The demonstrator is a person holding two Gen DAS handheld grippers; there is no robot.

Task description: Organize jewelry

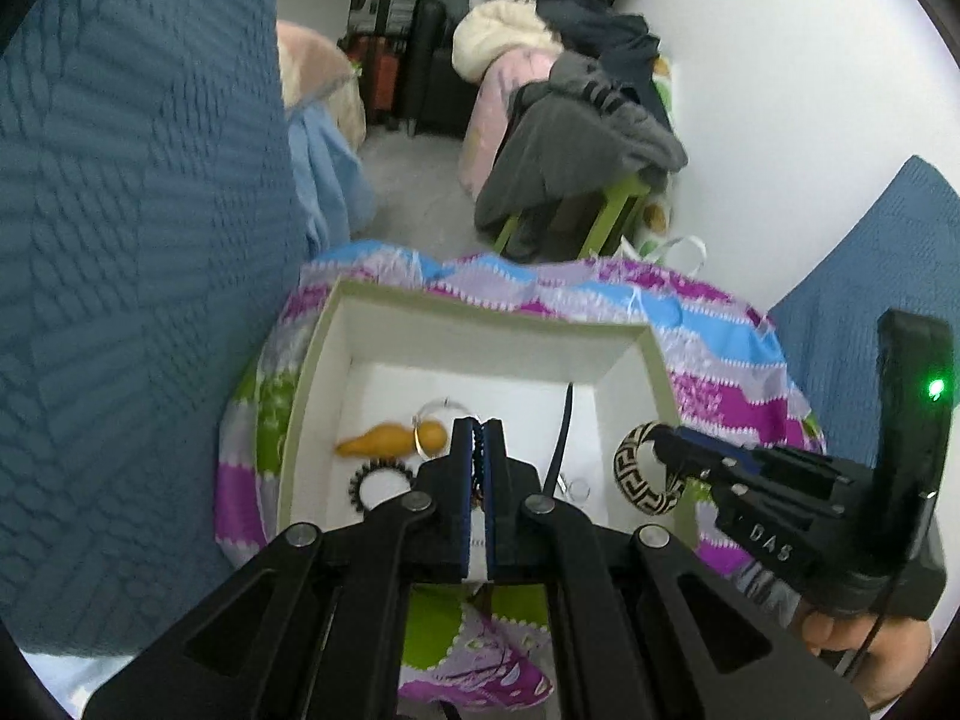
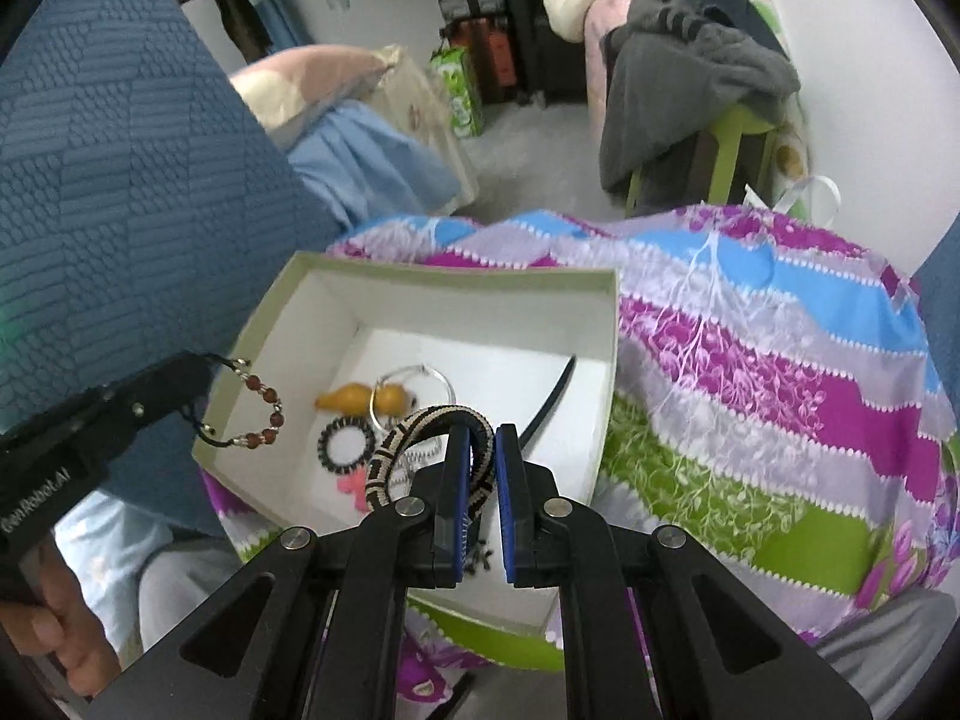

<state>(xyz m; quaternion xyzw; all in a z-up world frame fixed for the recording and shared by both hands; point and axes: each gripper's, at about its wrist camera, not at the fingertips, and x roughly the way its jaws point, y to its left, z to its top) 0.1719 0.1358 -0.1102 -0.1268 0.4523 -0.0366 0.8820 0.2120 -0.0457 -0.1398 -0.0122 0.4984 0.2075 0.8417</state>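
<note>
A white open box (image 1: 636,360) (image 2: 270,312) sits on a colourful cloth. Inside lie an orange gourd pendant on a wire ring (image 1: 390,439) (image 2: 360,399), a black beaded ring (image 1: 378,483) (image 2: 345,444) and a black strap (image 1: 561,438) (image 2: 549,405). My left gripper (image 1: 478,429) (image 2: 210,363) is shut on a brown bead bracelet (image 2: 264,411), held over the box's left edge. My right gripper (image 2: 482,438) (image 1: 660,441) is shut on a black-and-cream woven bangle (image 2: 414,450) (image 1: 645,471), held over the box's right side.
The striped purple, blue and green cloth (image 2: 750,360) covers the surface under the box. Blue textured cushions (image 1: 138,240) stand at the left and right (image 1: 888,276). A clothes-piled green stool (image 1: 600,180) and suitcases (image 1: 384,30) are behind.
</note>
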